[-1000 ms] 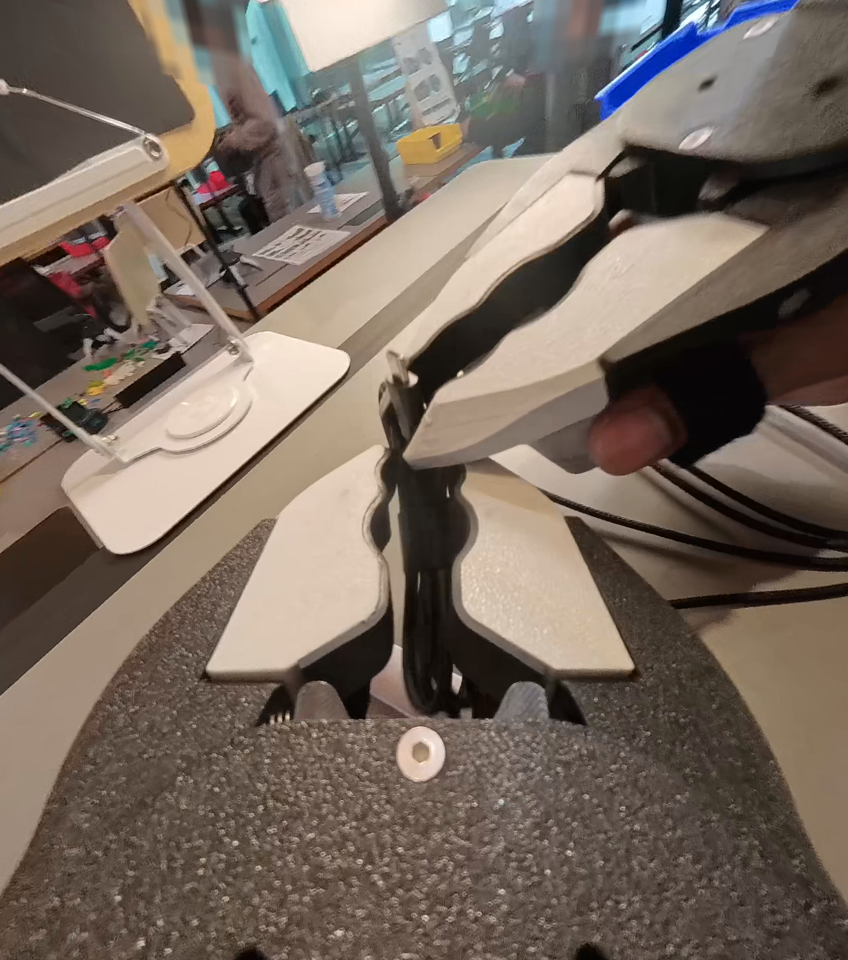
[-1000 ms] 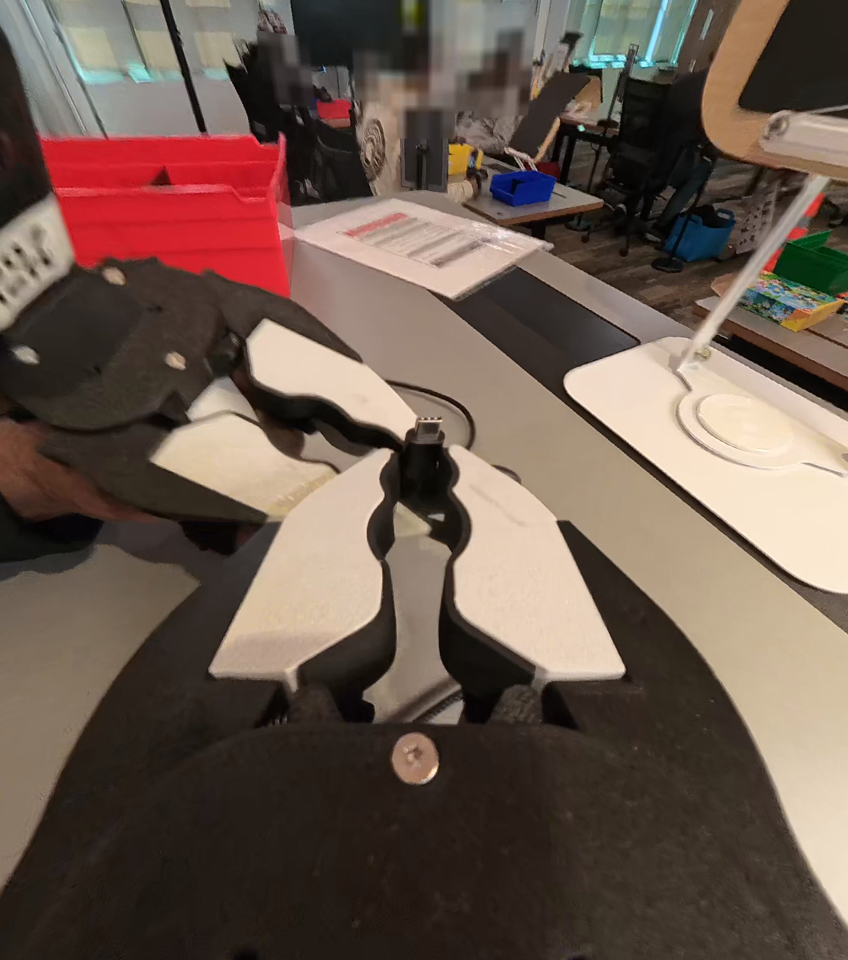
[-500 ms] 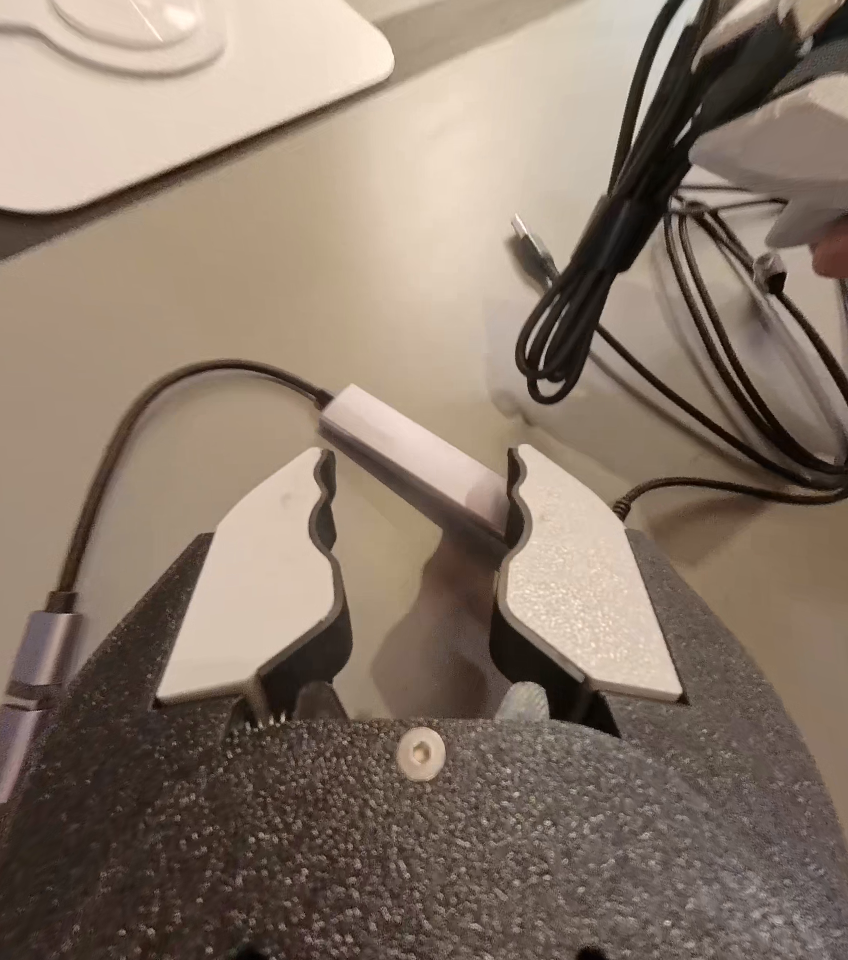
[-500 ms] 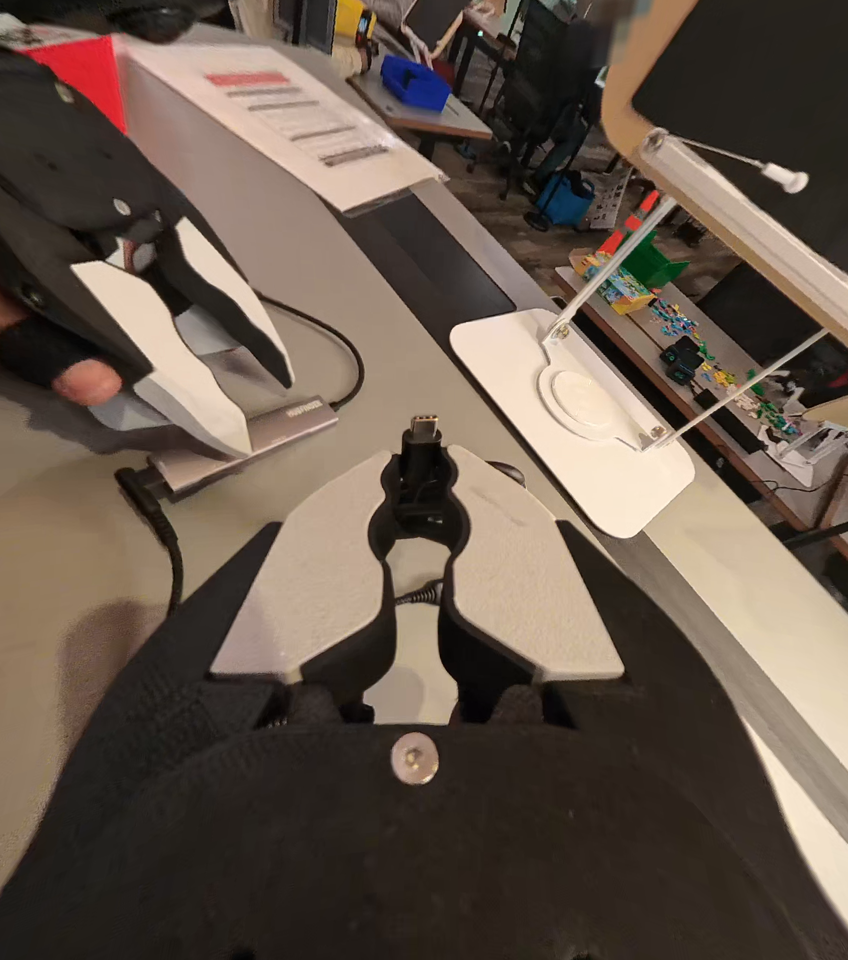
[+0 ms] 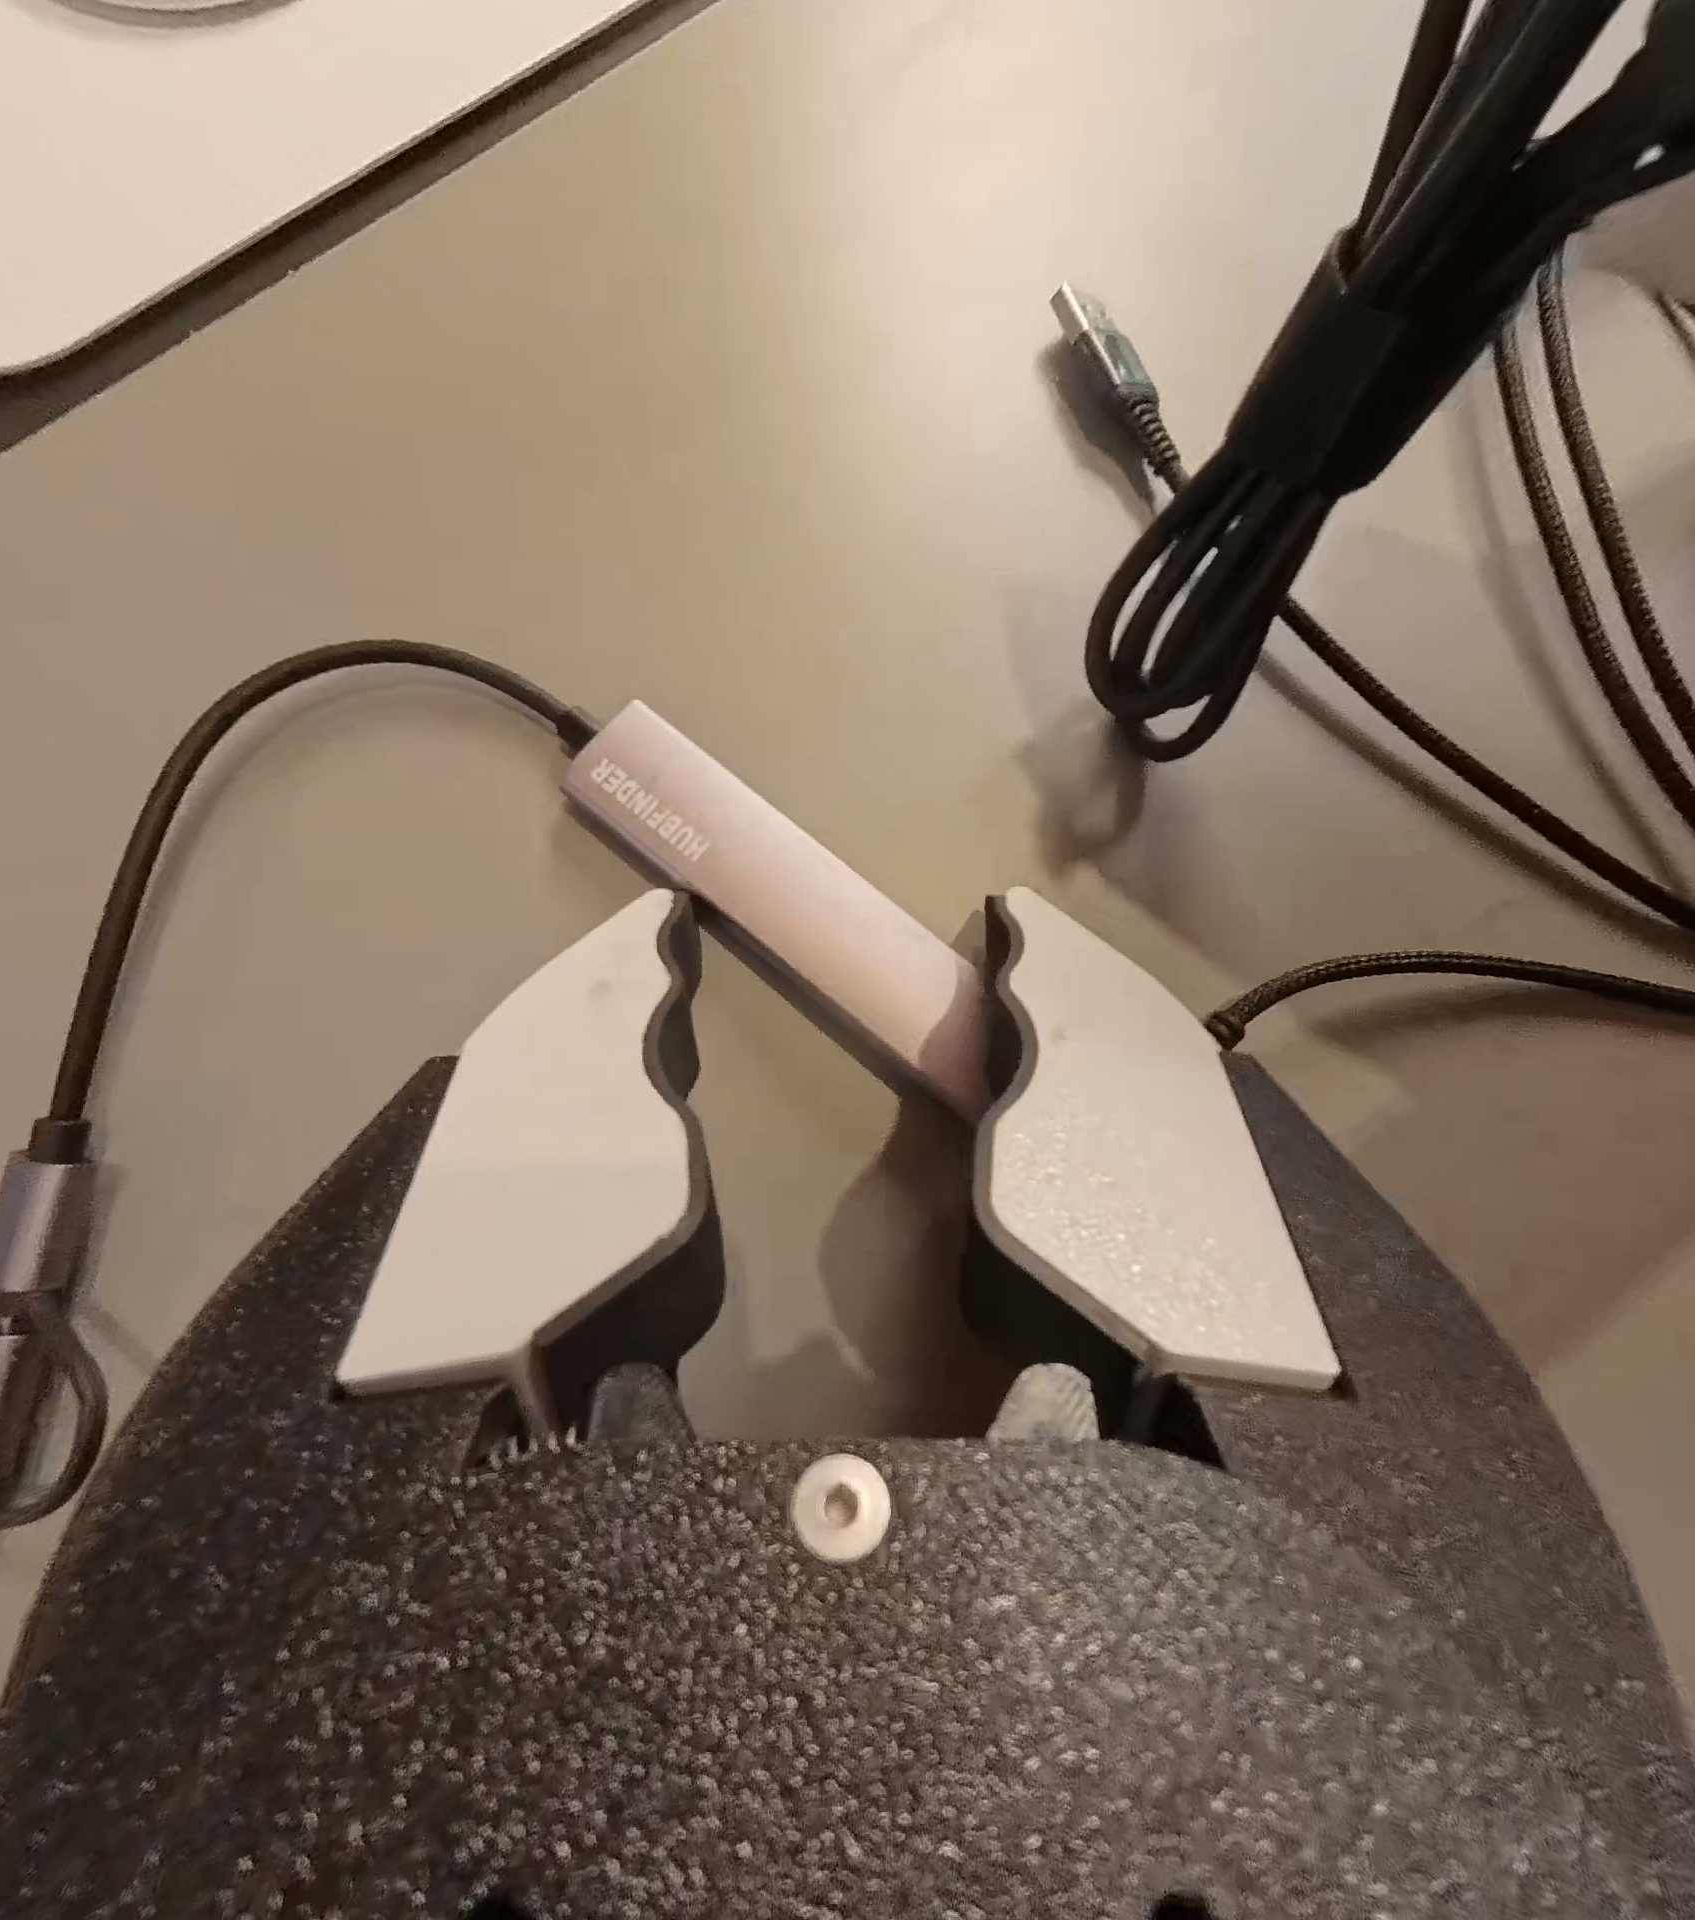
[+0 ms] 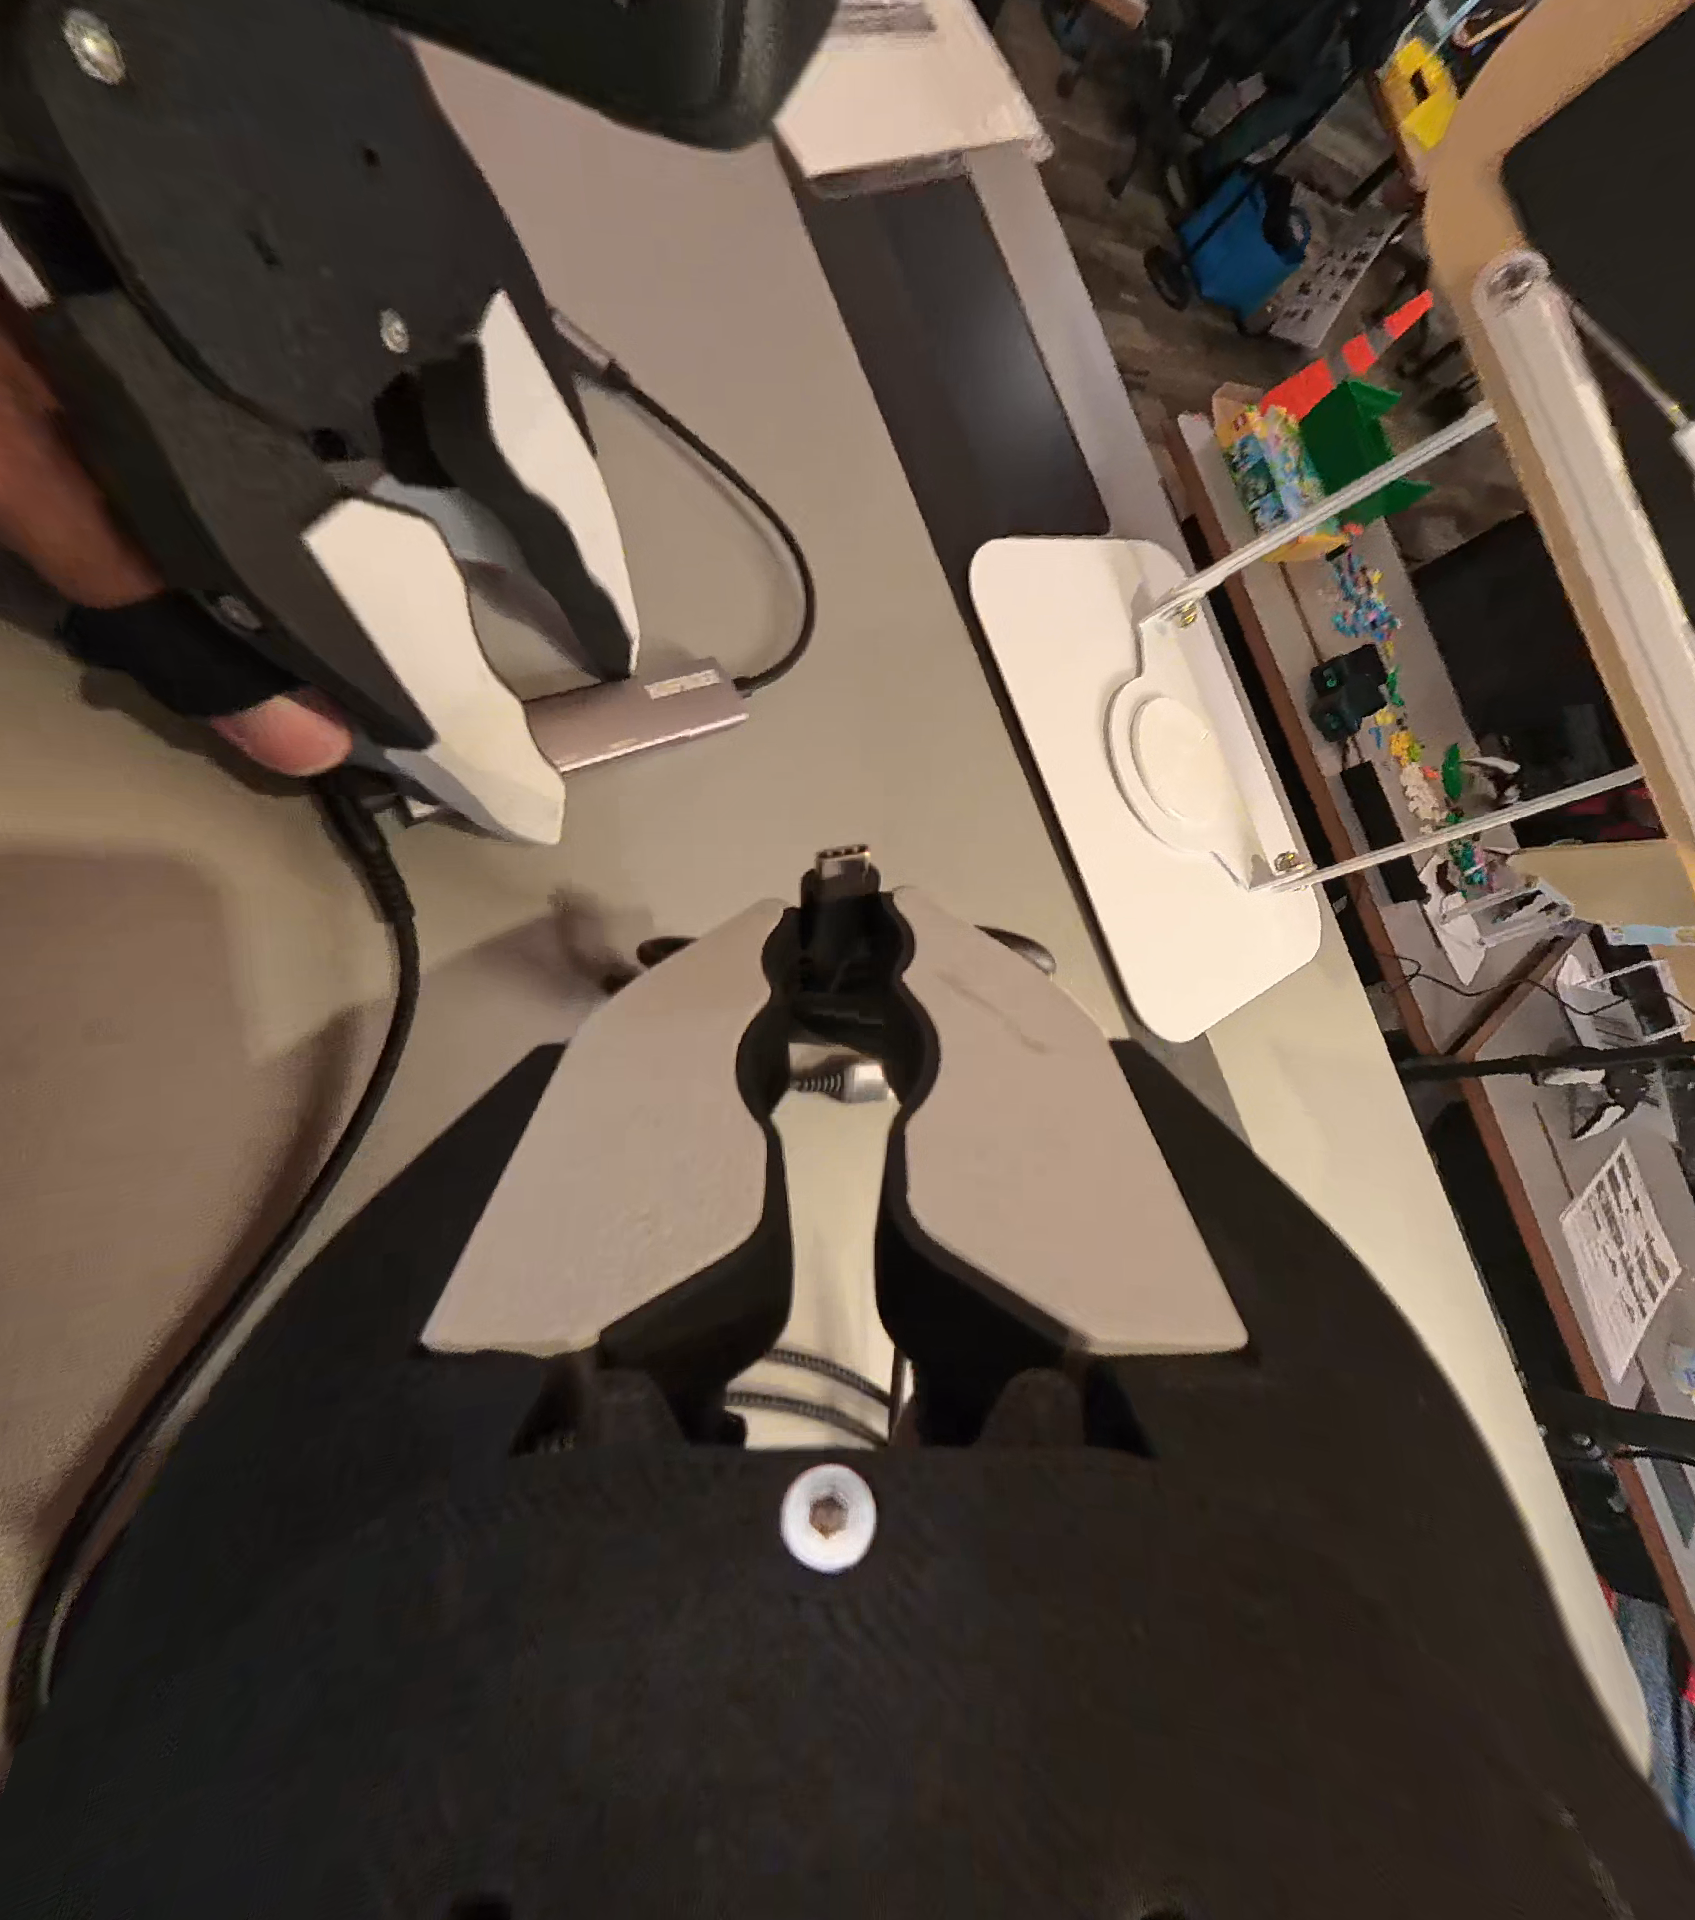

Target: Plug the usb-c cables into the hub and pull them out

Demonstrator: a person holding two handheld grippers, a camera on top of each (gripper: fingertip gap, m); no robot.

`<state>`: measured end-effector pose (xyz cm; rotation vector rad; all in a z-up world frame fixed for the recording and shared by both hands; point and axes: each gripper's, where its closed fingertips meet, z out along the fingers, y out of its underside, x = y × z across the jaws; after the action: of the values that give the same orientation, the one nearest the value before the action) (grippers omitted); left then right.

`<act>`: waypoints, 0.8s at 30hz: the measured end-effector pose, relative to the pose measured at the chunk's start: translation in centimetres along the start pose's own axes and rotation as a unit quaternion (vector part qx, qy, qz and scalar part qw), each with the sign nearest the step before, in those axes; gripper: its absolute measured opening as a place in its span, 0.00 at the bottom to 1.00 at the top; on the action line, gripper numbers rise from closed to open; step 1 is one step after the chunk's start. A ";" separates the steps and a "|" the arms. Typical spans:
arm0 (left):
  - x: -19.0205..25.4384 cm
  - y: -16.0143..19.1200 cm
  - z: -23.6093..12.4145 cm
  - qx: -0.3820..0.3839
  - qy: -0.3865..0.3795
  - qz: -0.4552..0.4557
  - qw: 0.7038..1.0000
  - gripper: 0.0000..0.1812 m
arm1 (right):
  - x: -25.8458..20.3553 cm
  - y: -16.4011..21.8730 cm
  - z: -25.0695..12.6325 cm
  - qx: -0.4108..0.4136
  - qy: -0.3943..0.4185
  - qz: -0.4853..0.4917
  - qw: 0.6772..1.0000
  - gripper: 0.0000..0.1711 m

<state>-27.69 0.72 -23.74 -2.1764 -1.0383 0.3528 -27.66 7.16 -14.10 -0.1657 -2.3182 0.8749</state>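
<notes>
A silver hub point(image 5: 770, 883) lies on the beige table, its own dark cable curling left to a grey plug point(image 5: 22, 1299). My left gripper point(image 5: 838, 925) is open and low over the table. Its fingers straddle the hub's near end, and the right finger touches it. In the right wrist view the left gripper point(image 6: 578, 732) stands over the hub point(image 6: 656, 717). My right gripper point(image 6: 841, 914) is shut on a black usb-c plug point(image 6: 843, 868) that points forward, a short way from the hub. Its tied black cable bundle point(image 5: 1290, 416) hangs at the upper right of the left wrist view.
A braided cable with a bare plug point(image 5: 1103, 343) and loose cable loops point(image 5: 1601, 727) lie right of the hub. A white stand base point(image 6: 1134, 779) sits near the table's far edge. A cluttered lower desk point(image 6: 1362, 623) lies beyond. The grippers' ends are close to 12 cm from one another.
My left gripper let go of the cable bundle, opened, and dropped to straddle the hub. My right gripper kept the plug and tilted down toward the table.
</notes>
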 end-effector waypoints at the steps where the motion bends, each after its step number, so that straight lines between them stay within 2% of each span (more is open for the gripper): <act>1: 0.1 0.0 0.1 -0.001 -0.002 0.009 1.000 0.29 | -0.2 0.2 -0.3 -0.014 -0.012 -0.005 1.000 0.08; 5: 1.0 0.0 0.1 0.000 0.022 0.038 0.999 0.25 | -0.3 0.9 -1.7 -0.033 -0.044 0.002 0.998 0.08; 8: 1.3 -0.1 0.0 0.005 0.045 0.038 0.998 0.25 | 0.2 0.4 -2.0 0.010 -0.056 0.042 0.997 0.08; 12: 1.7 -3.2 -1.9 0.121 0.065 0.041 0.990 0.26 | -0.3 -0.4 -1.9 0.094 -0.111 0.113 0.983 0.07; 15: 4.2 -5.2 -3.6 0.188 0.137 0.051 0.971 0.28 | -0.1 -0.4 -1.6 0.132 -0.124 0.141 0.973 0.07; 17: 5.7 -5.4 -3.8 0.192 0.172 0.055 0.965 0.30 | 0.1 -0.7 -1.7 0.160 -0.131 0.162 0.965 0.07; 21: 6.5 -4.8 -2.5 0.165 0.149 0.087 0.971 0.29 | -0.4 -2.0 -2.4 0.223 -0.171 0.194 0.940 0.07; 23: 7.2 -5.2 -2.5 0.175 0.150 0.098 0.968 0.23 | -0.8 -2.4 -2.4 0.239 -0.187 0.205 0.930 0.08; 24: 7.4 -5.5 -2.7 0.185 0.148 0.100 0.966 0.14 | -0.9 -2.5 -2.3 0.242 -0.191 0.209 0.928 0.08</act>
<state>-24.75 7.56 -17.68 -1.9216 -0.5399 0.2760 -25.30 6.23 -11.73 -0.3033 -2.3597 1.8062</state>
